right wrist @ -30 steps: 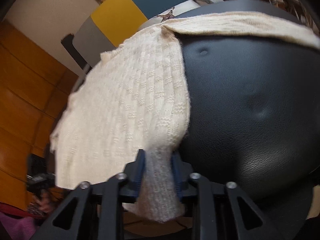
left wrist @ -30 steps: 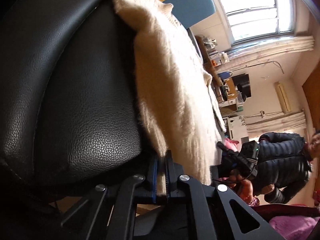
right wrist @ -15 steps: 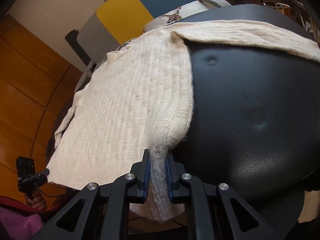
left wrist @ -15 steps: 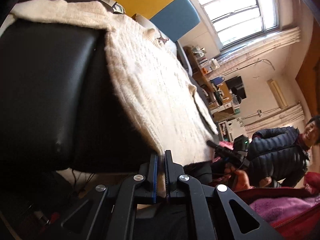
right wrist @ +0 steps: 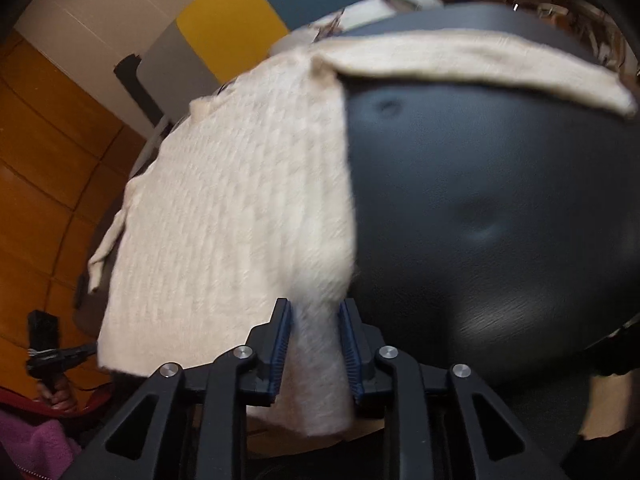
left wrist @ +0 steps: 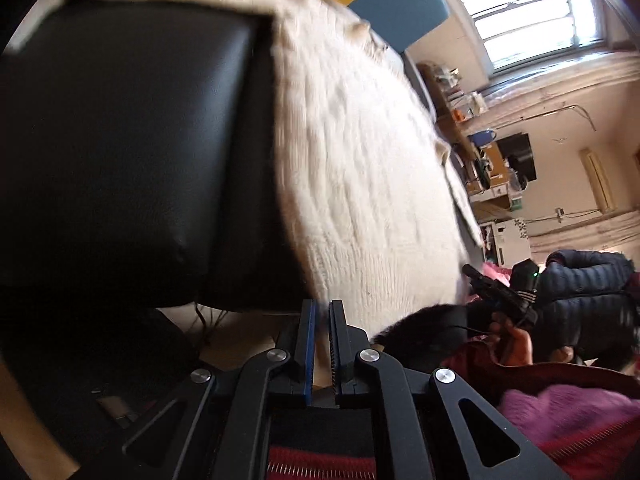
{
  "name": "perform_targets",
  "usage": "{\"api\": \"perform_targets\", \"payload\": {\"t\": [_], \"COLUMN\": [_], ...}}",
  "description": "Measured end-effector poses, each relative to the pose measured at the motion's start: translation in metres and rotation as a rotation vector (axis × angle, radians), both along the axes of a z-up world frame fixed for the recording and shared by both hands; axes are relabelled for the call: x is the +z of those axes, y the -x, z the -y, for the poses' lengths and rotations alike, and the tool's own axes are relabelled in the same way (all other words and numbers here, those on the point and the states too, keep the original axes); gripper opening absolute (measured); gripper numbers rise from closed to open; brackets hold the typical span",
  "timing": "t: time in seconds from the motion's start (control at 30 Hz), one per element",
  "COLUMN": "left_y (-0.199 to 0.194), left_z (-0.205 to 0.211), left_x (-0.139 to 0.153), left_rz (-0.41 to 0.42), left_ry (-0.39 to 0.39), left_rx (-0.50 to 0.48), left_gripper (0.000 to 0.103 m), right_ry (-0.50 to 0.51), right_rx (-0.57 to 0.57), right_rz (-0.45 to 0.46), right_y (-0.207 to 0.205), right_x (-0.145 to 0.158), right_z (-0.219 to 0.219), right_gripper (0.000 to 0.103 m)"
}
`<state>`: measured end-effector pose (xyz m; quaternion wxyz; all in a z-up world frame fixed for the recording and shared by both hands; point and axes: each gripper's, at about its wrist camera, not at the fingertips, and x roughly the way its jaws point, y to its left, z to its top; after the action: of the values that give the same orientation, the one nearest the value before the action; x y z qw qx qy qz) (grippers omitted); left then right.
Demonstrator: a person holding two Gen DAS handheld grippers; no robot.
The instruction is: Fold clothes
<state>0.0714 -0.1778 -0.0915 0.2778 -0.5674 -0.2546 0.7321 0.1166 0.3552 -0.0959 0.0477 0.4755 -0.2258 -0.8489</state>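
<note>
A cream knitted sweater (left wrist: 360, 184) lies spread over a black leather seat (left wrist: 120, 140); it also shows in the right wrist view (right wrist: 240, 216), with one sleeve (right wrist: 460, 60) stretched across the seat (right wrist: 500, 220). My left gripper (left wrist: 322, 312) is nearly shut at the sweater's lower hem, with only a thin strip of fabric, if any, between the fingers. My right gripper (right wrist: 316, 316) has its jaws apart around the hanging hem corner (right wrist: 320, 360), which passes loosely between the fingers.
A chair back in grey, yellow and blue (right wrist: 240, 28) stands behind the seat. A window (left wrist: 528, 12) and cluttered shelves (left wrist: 480, 140) are on the right. A person in a dark jacket (left wrist: 588, 280) sits nearby. Orange wood panels (right wrist: 48, 152) are on the left.
My right gripper's jaws have opened wider around the hem corner. My left gripper has pulled back and down, and the sweater's hem has slipped mostly out of its fingers.
</note>
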Motion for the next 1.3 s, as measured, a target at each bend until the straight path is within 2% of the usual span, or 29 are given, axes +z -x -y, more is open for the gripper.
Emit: {"api": "perform_targets", "payload": {"t": [0.07, 0.17, 0.27, 0.43, 0.5, 0.6, 0.7, 0.8, 0.93, 1.07, 1.2, 1.3], "left_y": [0.006, 0.029, 0.058, 0.114, 0.124, 0.136, 0.136, 0.136, 0.135, 0.136, 0.132, 0.131], "left_z": [0.017, 0.025, -0.010, -0.102, -0.134, -0.155, -0.150, -0.146, -0.136, -0.147, -0.147, -0.151], "left_x": [0.017, 0.040, 0.050, 0.023, 0.008, -0.013, -0.016, -0.018, -0.021, -0.017, -0.012, -0.010], "left_rz": [-0.040, -0.133, -0.221, -0.309, -0.366, -0.406, -0.421, -0.416, -0.411, -0.394, -0.386, -0.380], "left_ry": [0.023, 0.082, 0.168, 0.298, 0.413, 0.586, 0.578, 0.579, 0.544, 0.552, 0.539, 0.527], "left_rx": [0.047, 0.104, 0.088, 0.021, -0.008, -0.010, 0.013, -0.010, 0.007, 0.028, 0.045, 0.051], "left_gripper": [0.007, 0.007, 0.009, 0.009, 0.009, 0.009, 0.010, 0.010, 0.010, 0.011, 0.012, 0.014], "right_ry": [-0.071, -0.124, -0.161, -0.286, -0.292, -0.340, -0.397, -0.467, -0.380, -0.411, -0.303, -0.320], "right_rx": [-0.030, -0.009, 0.052, 0.123, 0.145, 0.194, 0.224, 0.187, 0.121, 0.130, 0.089, 0.061], "right_rz": [-0.079, -0.175, -0.218, -0.190, -0.177, -0.138, -0.095, -0.048, -0.069, -0.050, -0.117, -0.131], "right_y": [0.004, 0.027, 0.065, 0.148, 0.174, 0.207, 0.230, 0.236, 0.227, 0.223, 0.212, 0.223], "right_x": [0.022, 0.046, 0.054, 0.036, 0.028, 0.012, -0.006, -0.023, -0.026, -0.017, 0.001, 0.006], "right_z": [-0.008, -0.006, 0.011, 0.048, 0.056, 0.070, 0.075, 0.063, 0.042, 0.045, 0.031, 0.021], "right_gripper": [0.025, 0.026, 0.026, 0.024, 0.024, 0.024, 0.024, 0.023, 0.023, 0.023, 0.025, 0.025]}}
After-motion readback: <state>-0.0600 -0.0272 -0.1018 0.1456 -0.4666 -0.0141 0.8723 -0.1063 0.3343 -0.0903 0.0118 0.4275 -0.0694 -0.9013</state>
